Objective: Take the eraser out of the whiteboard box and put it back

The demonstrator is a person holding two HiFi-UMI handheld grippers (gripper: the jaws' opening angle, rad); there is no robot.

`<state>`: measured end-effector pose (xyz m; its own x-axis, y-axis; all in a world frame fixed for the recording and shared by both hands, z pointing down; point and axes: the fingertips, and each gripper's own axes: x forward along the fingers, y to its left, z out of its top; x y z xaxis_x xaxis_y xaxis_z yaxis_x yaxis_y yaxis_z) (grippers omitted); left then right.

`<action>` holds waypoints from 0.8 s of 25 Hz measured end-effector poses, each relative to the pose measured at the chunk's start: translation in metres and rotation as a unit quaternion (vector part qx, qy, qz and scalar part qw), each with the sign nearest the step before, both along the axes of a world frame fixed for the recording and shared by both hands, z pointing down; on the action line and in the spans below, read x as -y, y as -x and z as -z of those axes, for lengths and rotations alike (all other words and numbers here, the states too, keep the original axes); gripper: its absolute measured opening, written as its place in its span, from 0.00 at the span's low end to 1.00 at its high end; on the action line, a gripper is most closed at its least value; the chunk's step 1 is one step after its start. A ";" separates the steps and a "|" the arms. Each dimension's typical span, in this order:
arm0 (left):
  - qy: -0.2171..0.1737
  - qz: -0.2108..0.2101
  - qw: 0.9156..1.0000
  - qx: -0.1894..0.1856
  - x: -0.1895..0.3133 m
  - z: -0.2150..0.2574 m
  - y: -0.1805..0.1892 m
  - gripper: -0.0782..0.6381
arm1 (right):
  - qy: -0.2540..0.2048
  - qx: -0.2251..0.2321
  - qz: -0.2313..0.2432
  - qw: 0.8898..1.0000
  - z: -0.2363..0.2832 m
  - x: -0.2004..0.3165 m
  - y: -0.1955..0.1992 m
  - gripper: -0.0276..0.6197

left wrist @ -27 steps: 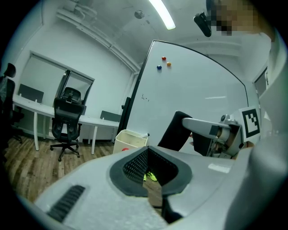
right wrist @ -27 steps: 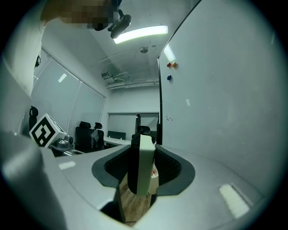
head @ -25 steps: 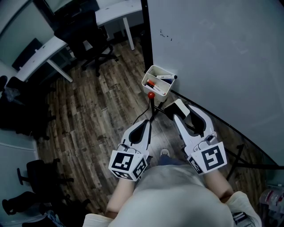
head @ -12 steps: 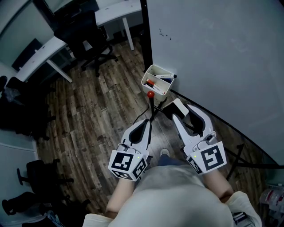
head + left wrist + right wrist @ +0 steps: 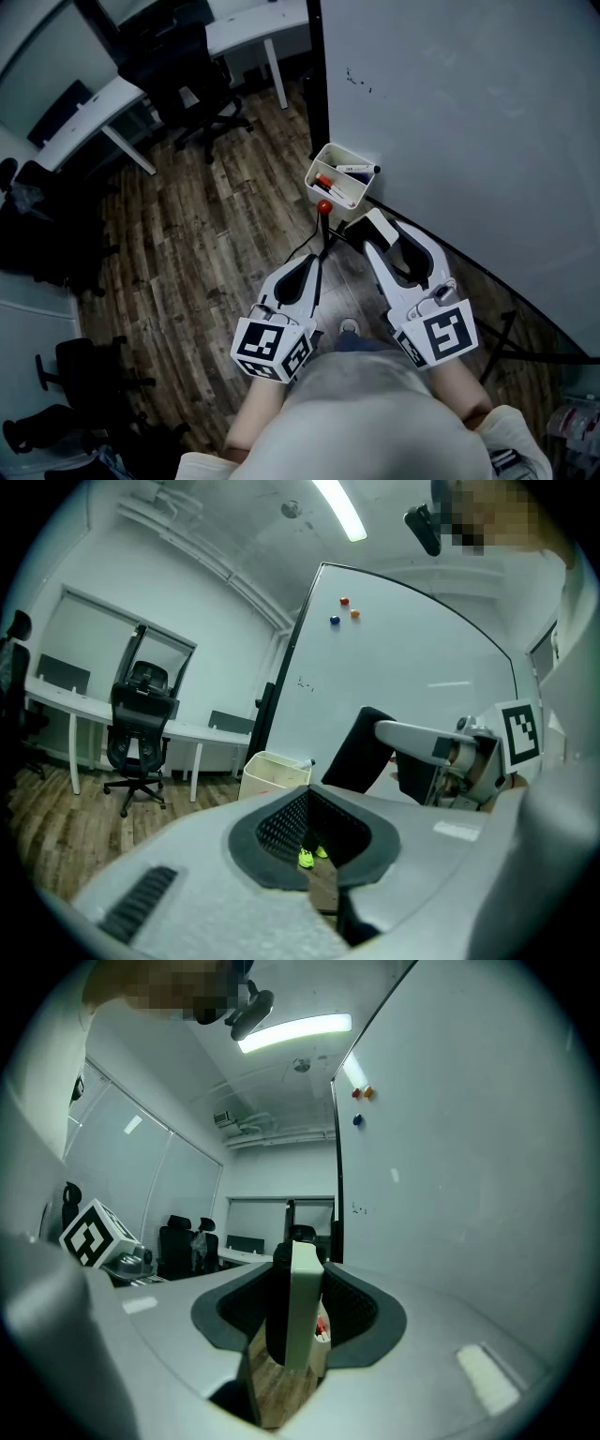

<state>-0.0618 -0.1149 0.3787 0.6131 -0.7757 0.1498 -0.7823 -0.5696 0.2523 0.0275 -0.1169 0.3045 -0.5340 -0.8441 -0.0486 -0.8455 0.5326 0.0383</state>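
The rectangular whiteboard eraser (image 5: 378,223), pale cream plastic on one face and black felt on the other, is gripped in the right tool (image 5: 386,232), whose jaws are closed against its two broad faces. In the right gripper view the eraser (image 5: 302,1302) is seen edge-on and upright between the dark pads of the right tool (image 5: 295,1309), with the felt to the left and the cream back to the right. It is held in the air outside the small cream open-topped whiteboard box (image 5: 319,161). In the head view it is near the box, to the lower right of it, and close in front of the large white whiteboard (image 5: 469,112).

The box is mounted near the board's lower edge, just beside the dark frame post. A red marker (image 5: 325,181) and a white marker with a black cap (image 5: 354,169) are seen lying in it. A small red ball (image 5: 323,206) on a dark stem is seen just below the box.

The left tool (image 5: 314,257) is closed and nothing is held in it. In the left gripper view its jaws (image 5: 309,832) are brought together at the tips, and only a strip of floor is seen through the gap behind them. It is held beside the right tool, apart from it, and is pointed toward the box.

A dark wood-plank floor (image 5: 206,244) is seen beneath both tools, and a black office chair (image 5: 192,89) is placed well apart from the box.
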 end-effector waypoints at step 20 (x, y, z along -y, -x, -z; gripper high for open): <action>0.000 0.034 0.999 -0.001 0.033 0.003 0.013 0.11 | 0.003 -0.011 0.018 1.000 -0.002 0.044 0.005 0.30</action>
<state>-0.0746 -0.1478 0.3759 0.5592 -0.8156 0.1489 -0.8186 -0.5147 0.2550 0.0224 -0.1613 0.3068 -0.5657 -0.8240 -0.0313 -0.8242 0.5637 0.0539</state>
